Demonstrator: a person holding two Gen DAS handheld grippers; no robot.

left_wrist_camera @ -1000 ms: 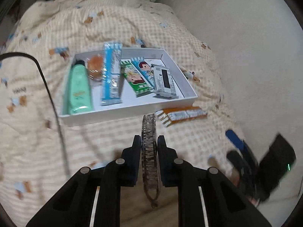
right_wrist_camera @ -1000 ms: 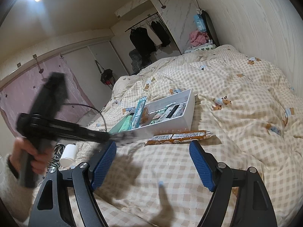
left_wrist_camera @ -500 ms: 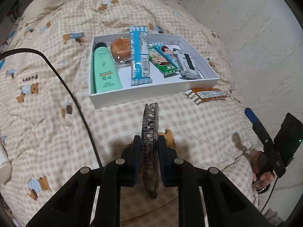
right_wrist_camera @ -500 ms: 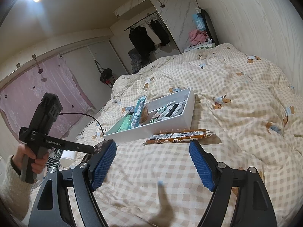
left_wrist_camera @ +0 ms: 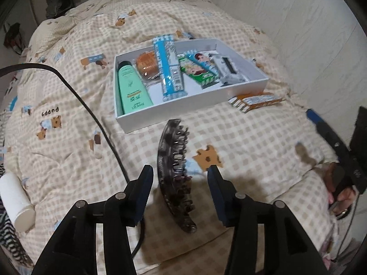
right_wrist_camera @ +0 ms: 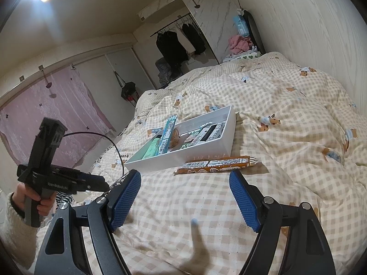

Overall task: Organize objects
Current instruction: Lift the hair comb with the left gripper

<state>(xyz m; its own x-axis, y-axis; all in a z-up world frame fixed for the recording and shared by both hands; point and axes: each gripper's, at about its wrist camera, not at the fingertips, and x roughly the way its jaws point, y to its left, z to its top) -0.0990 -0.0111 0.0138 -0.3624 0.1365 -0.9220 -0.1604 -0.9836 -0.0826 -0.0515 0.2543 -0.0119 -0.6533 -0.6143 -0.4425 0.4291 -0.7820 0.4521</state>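
Hair clip (left_wrist_camera: 175, 174): glossy dark plastic. Quilt (left_wrist_camera: 240, 137): soft matt cloth. Box (left_wrist_camera: 183, 108): smooth white card. Snack bar (right_wrist_camera: 218, 163): shiny wrapper.

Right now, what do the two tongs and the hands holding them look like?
Both tongs, left and right, are black with blue textured pads. The left unit carries white lettering and a black cable. The left hand wears a fuzzy cream sleeve.

I see a cream-and-beige checked duvet (left_wrist_camera: 240, 137) printed with brown bears, a white tray (left_wrist_camera: 183, 107), a mint-green tube (left_wrist_camera: 133, 89), a blue-and-white striped wrapper (left_wrist_camera: 169, 68), an orange-and-white snack bar (right_wrist_camera: 218, 163), a dark translucent hair claw (left_wrist_camera: 175, 174), blue finger pads (right_wrist_camera: 125, 198) and a pink curtain (right_wrist_camera: 50, 112).
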